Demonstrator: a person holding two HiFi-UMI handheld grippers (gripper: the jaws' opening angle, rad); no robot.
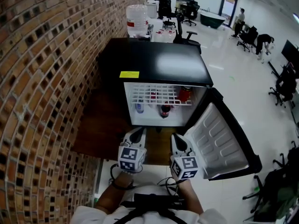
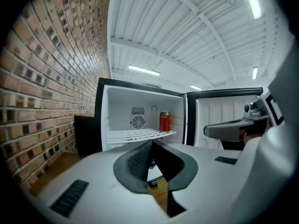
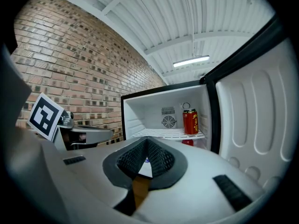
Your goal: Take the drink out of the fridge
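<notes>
Two grippers are held side by side in front of the open fridge [image 1: 159, 62], with a brick wall [image 1: 42, 78] at the left. The left gripper [image 1: 137, 133] is clenched on nothing. The right gripper [image 1: 176, 139], just beside it, is likewise closed and empty. A red can [image 1: 185, 94] is seen upright at the right end of the wire shelf [image 1: 149, 96], well apart from both. The door [image 1: 219, 139] is swung open to the right.

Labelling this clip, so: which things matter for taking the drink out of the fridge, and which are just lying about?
For the job: mini fridge, open door, red can, dark bottle, left hand-held gripper, right hand-held gripper.
Lying about: water jug, office chair, yellow sticker.
</notes>
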